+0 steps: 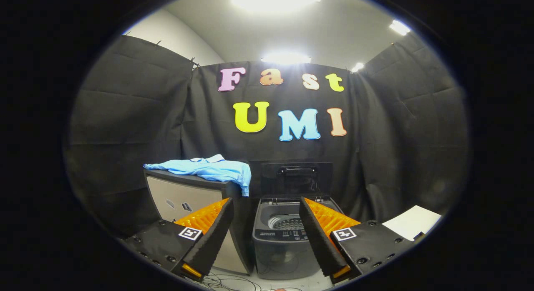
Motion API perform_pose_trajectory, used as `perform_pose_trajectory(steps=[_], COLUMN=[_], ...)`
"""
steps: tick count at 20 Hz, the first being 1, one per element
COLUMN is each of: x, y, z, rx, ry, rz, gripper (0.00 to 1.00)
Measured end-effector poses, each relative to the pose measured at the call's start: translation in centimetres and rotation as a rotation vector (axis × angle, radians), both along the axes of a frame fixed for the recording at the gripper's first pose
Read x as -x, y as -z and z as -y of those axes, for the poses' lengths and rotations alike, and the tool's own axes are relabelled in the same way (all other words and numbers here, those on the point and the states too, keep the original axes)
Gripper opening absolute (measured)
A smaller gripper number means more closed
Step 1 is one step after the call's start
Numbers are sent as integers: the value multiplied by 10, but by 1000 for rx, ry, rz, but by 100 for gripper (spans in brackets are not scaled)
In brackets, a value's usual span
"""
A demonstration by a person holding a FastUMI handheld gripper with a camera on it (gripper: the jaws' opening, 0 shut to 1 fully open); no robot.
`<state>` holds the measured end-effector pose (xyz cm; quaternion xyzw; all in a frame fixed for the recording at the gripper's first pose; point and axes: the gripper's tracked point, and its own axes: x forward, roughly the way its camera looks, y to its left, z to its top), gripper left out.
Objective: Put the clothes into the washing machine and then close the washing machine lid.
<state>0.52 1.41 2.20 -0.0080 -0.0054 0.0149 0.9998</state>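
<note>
A light blue shirt (208, 169) lies spread on top of a cabinet (187, 199), with one edge hanging over the cabinet's right side. Right of the cabinet stands a small grey top-loading washing machine (279, 245), its dark lid (296, 179) raised upright at the back and its drum (288, 222) showing. My gripper (265, 209) is open, well short of both, with nothing between its fingers. The washer shows through the gap between the fingers; the shirt is beyond and above the left finger.
Black cloth walls close in the booth behind and on both sides. A white sheet (413, 221) lies on a surface at the right, beside the right finger. Thin cables (233, 282) trail on the pale floor in front of the washer.
</note>
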Motion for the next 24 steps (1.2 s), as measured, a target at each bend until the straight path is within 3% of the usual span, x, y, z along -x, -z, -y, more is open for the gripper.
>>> perform_pose_trajectory(steps=[24], x=[-127], y=[-95], z=[-76], rx=[-36], ry=[-206], rz=[5], gripper=[98])
